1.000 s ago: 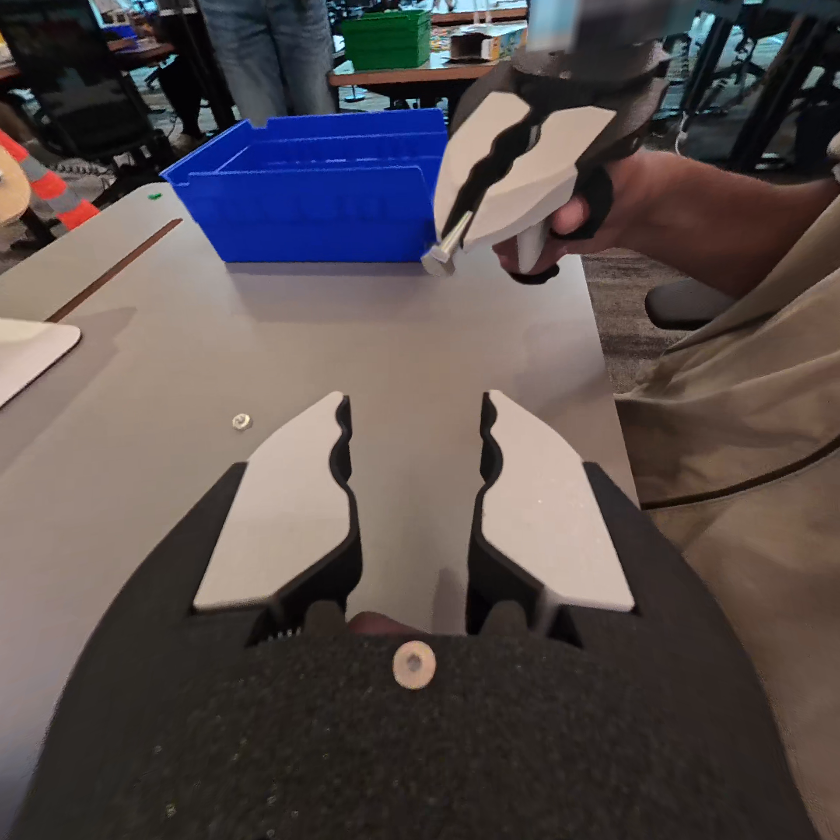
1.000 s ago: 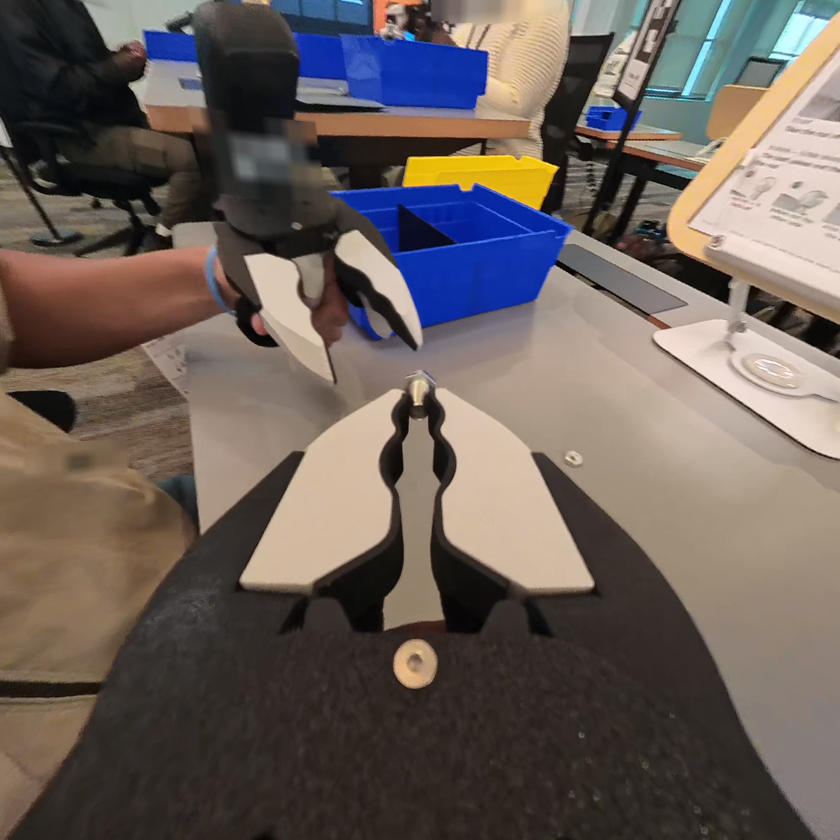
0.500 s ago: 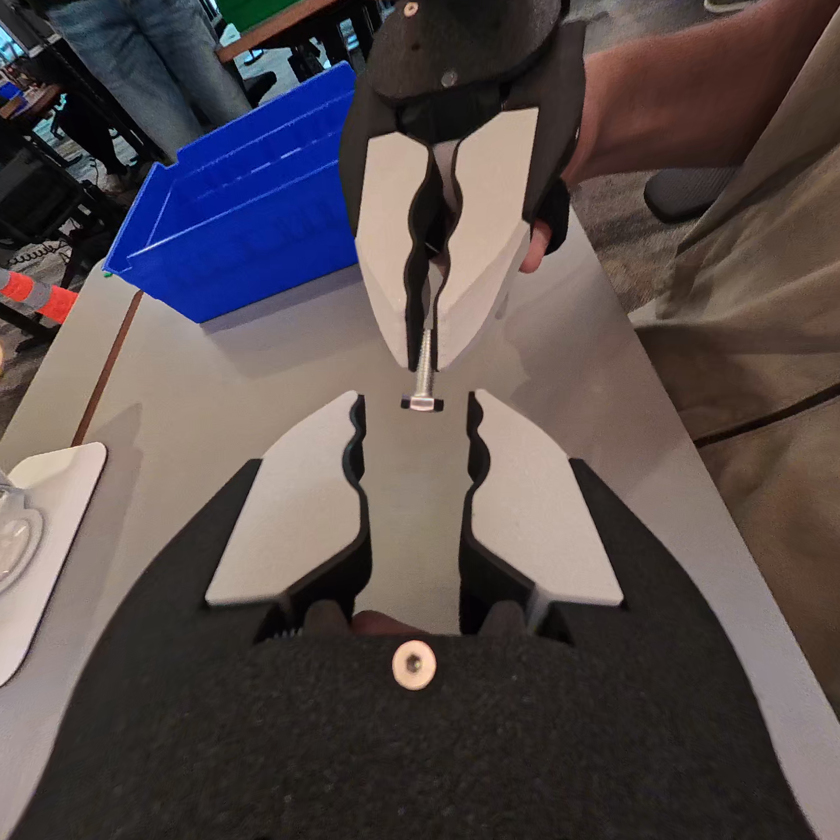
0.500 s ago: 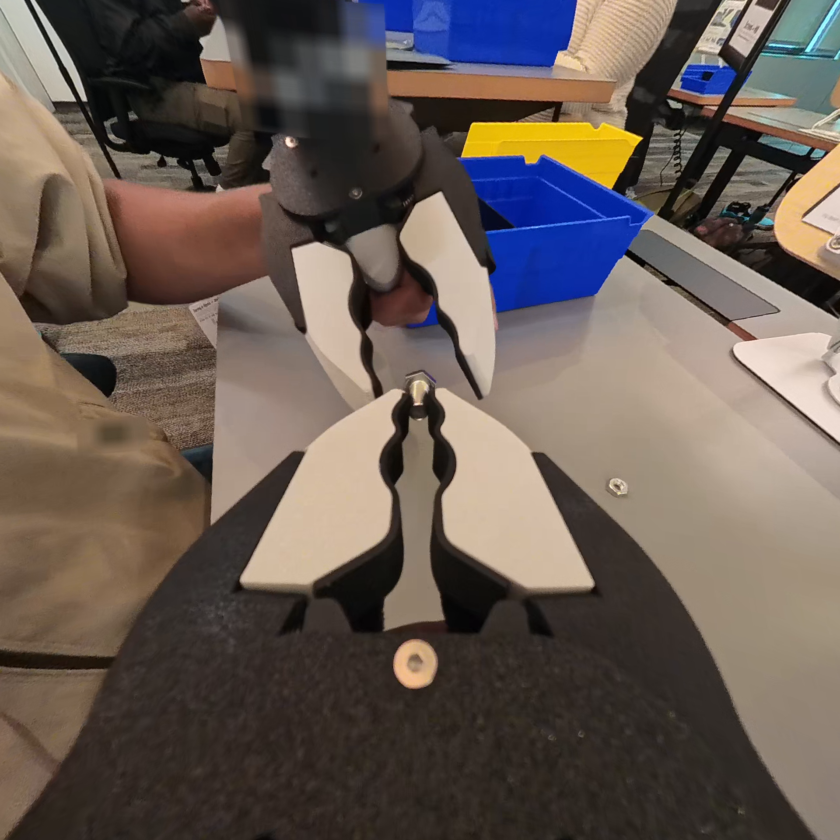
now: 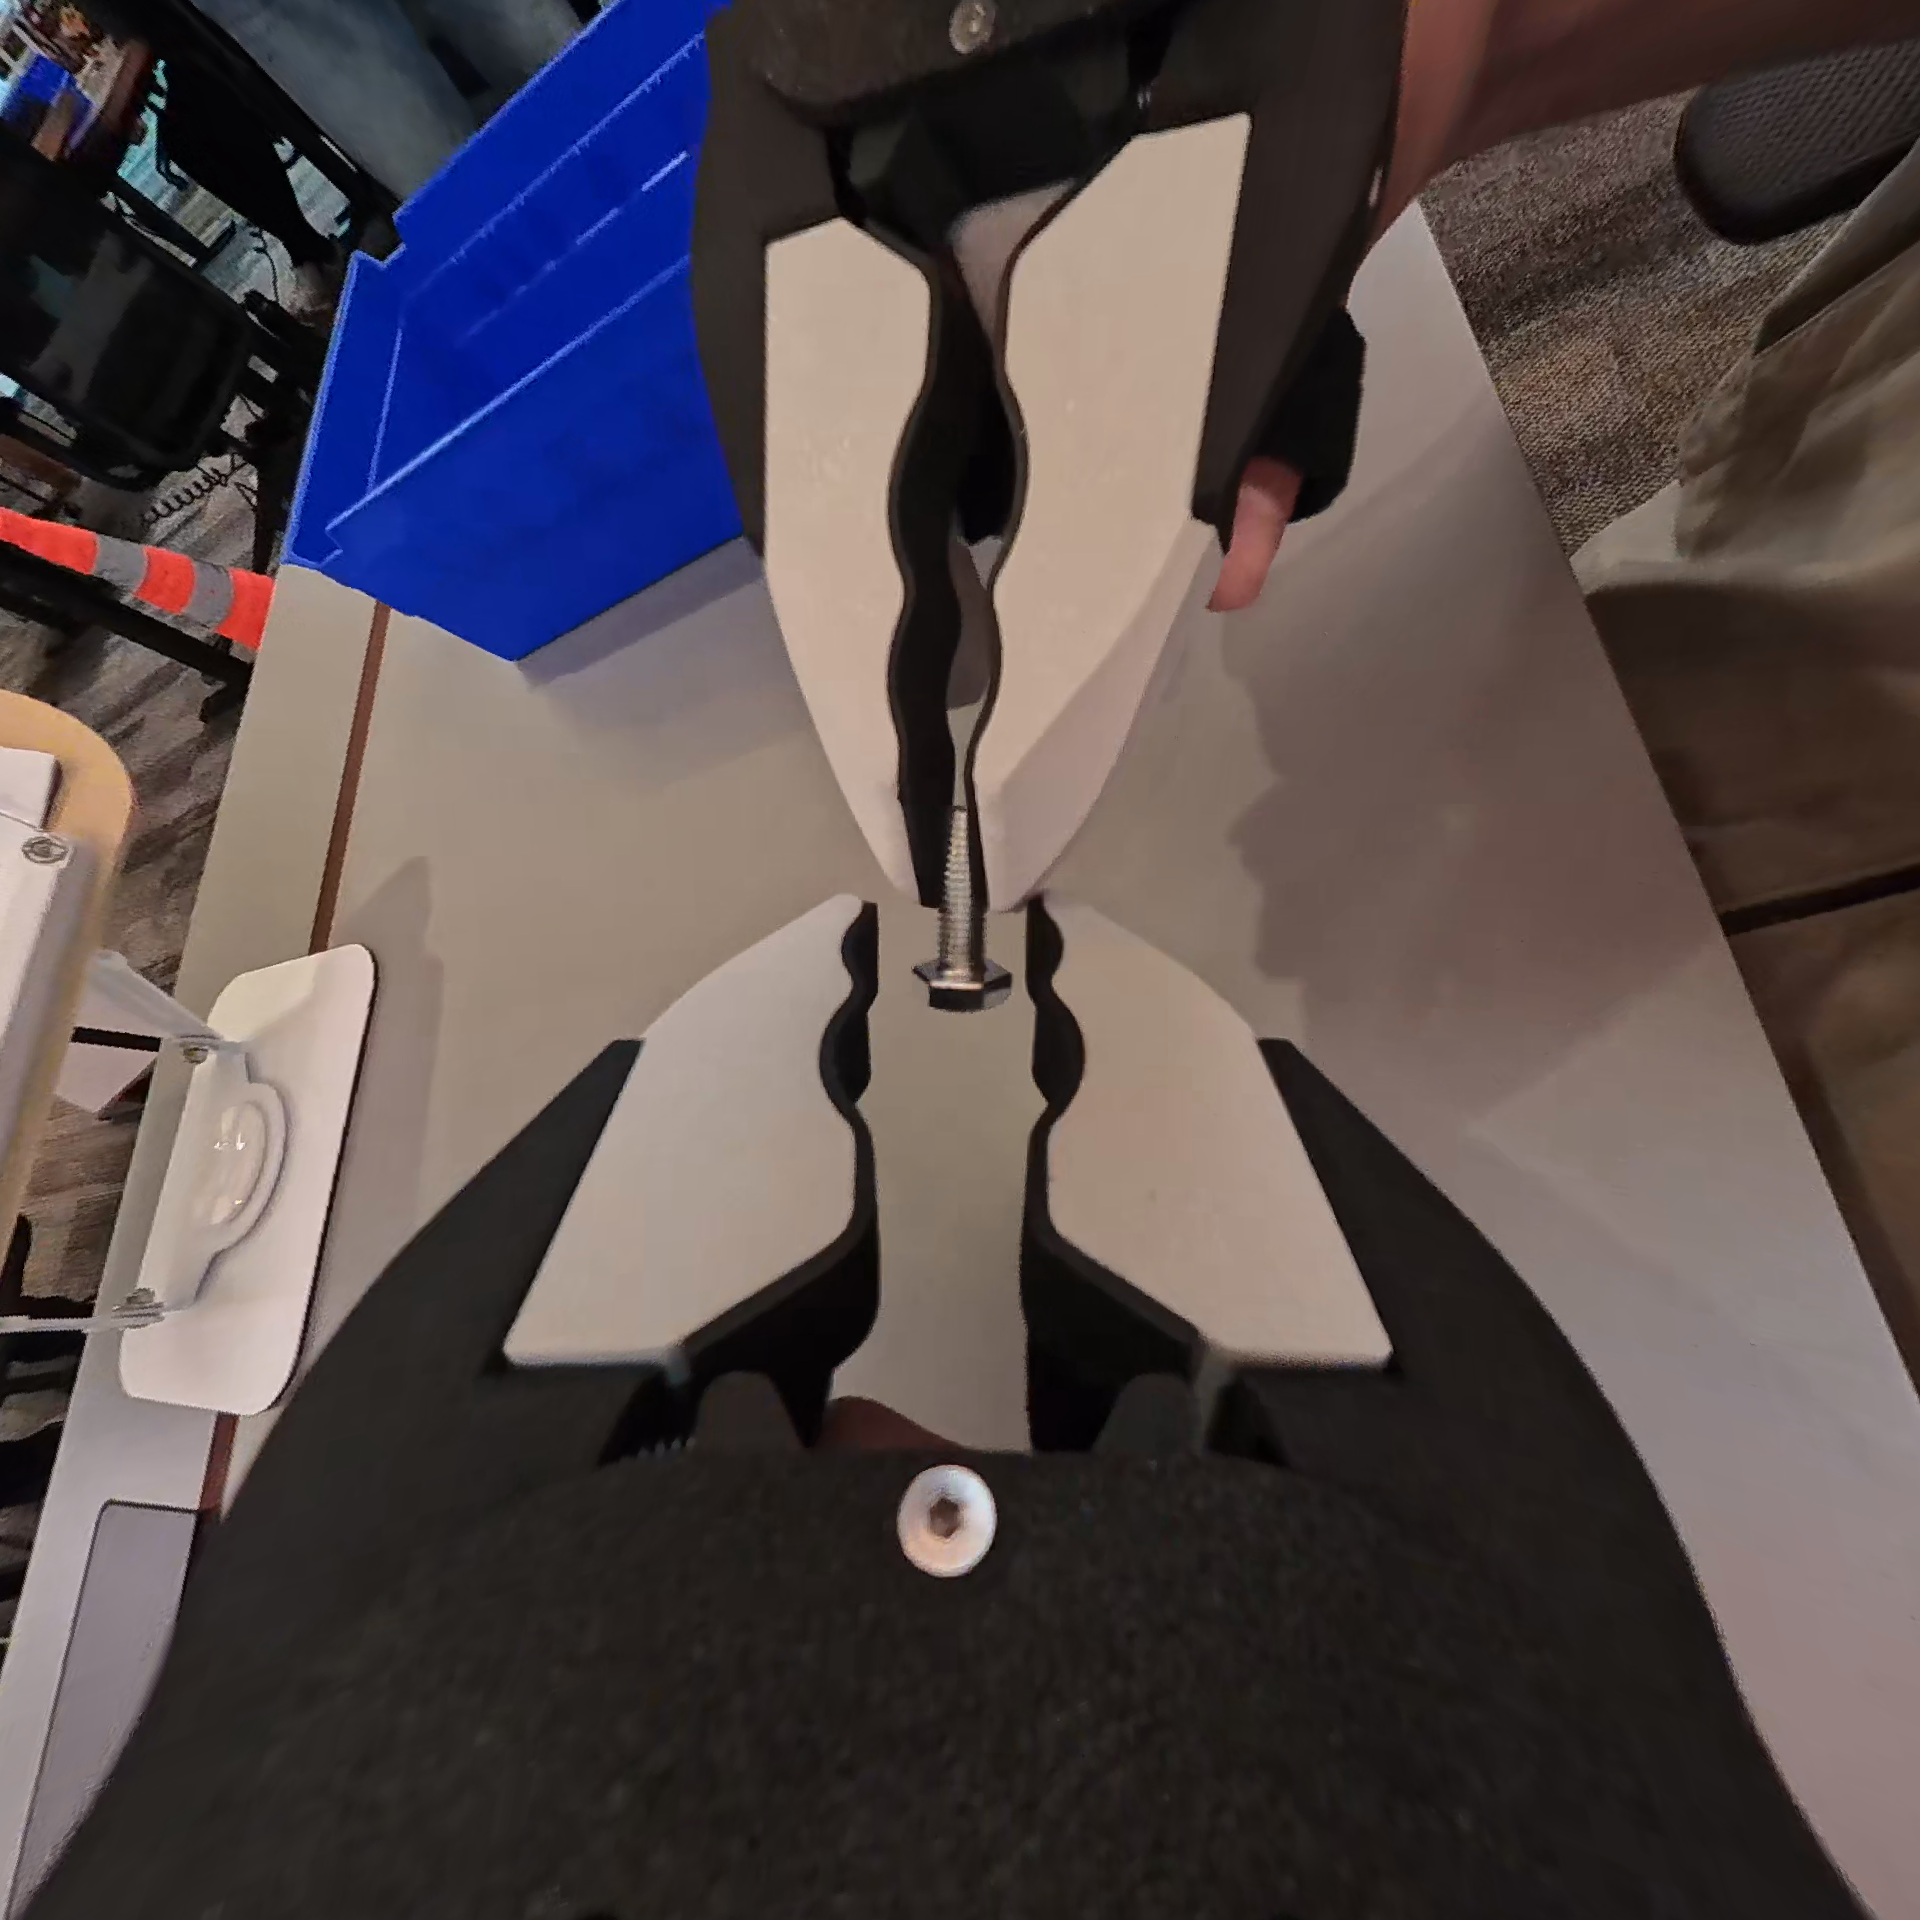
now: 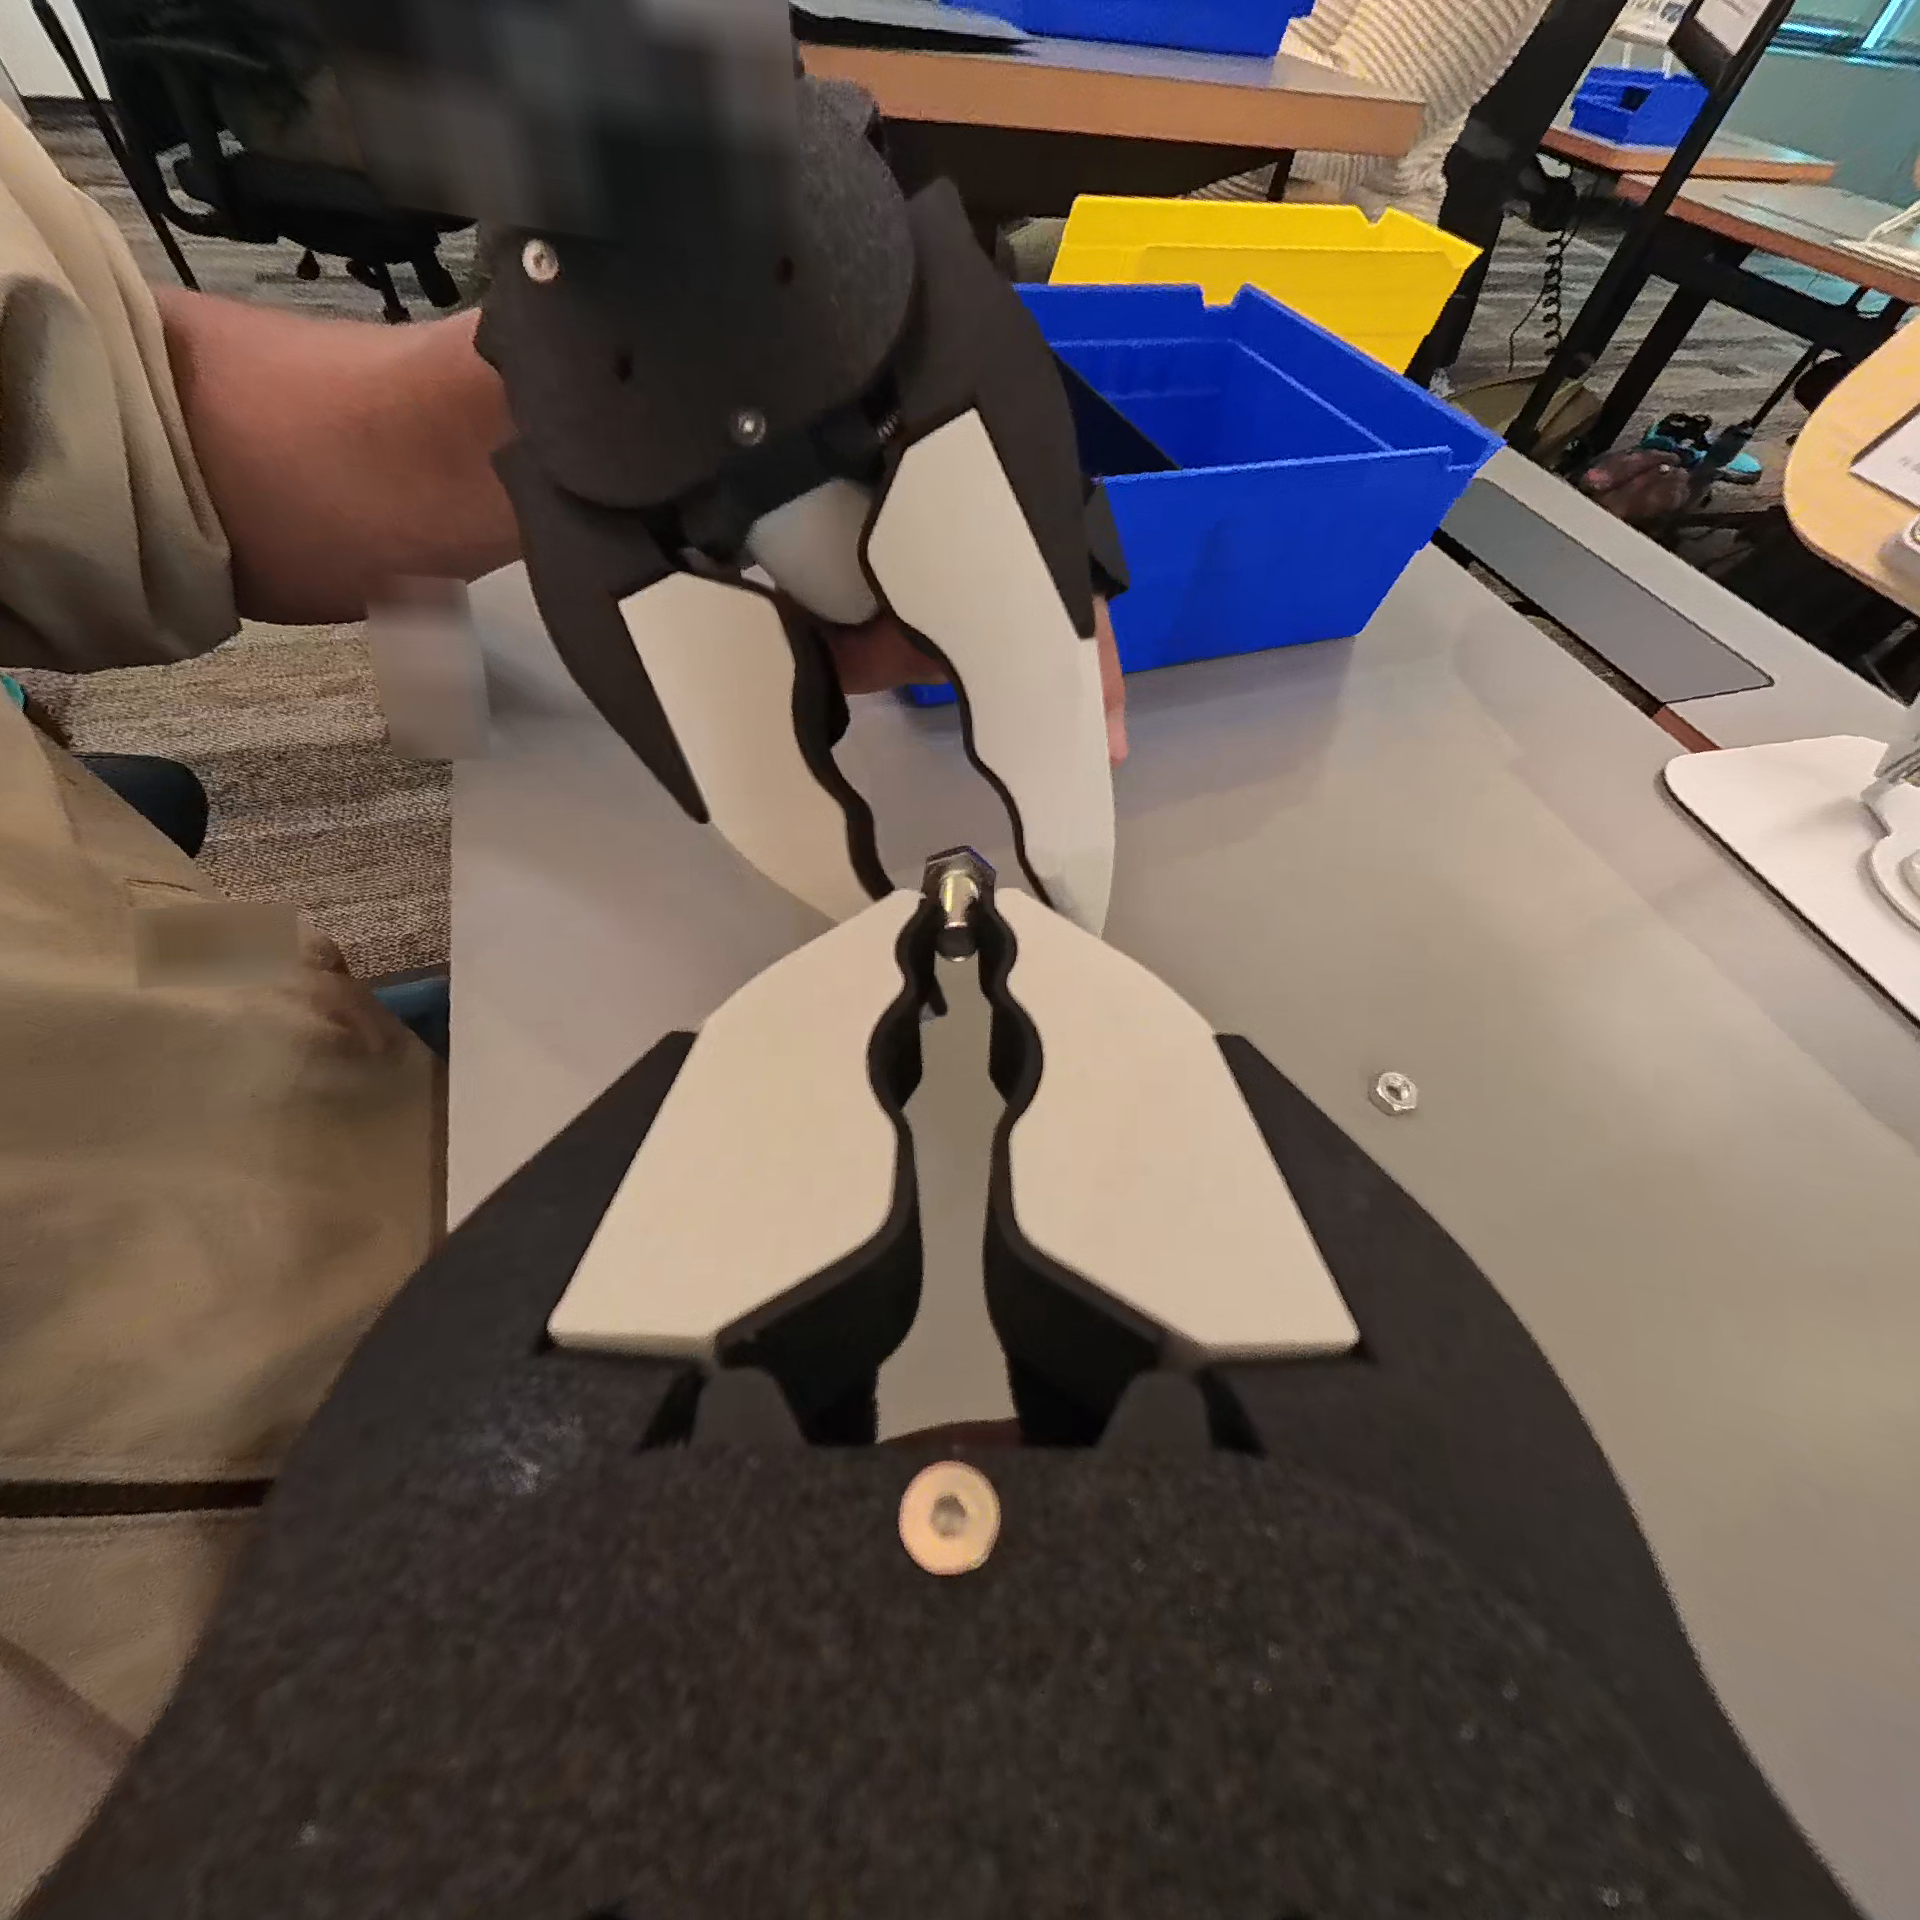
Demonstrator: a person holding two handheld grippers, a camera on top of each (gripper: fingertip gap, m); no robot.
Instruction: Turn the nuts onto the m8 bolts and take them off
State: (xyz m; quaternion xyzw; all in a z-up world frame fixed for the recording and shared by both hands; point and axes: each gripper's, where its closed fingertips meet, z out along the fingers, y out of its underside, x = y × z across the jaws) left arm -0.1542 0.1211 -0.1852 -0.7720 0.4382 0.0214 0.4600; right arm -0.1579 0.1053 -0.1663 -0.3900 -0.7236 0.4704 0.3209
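Note:
My right gripper is shut on the threaded shaft of a silver bolt, with the hex head sticking out past the tips. In the left wrist view the right gripper comes down from the top, and the bolt head hangs between the fingertips of my left gripper. The left gripper is open, with a gap on each side of the head. In the right wrist view the left gripper straddles the bolt head from the far side. A loose nut lies on the grey table to the right.
A blue bin stands at the table's far end, and it also shows in the right wrist view with a yellow bin behind it. A white stand base sits at the table's side. The person's arm and tan clothing lie along the other edge. The tips of both grippers are at nearly the same place.
The two grippers have come together tip to tip. The bolt head has moved in between the left gripper's fingers, and those jaws have narrowed. The right gripper stays shut on the bolt.

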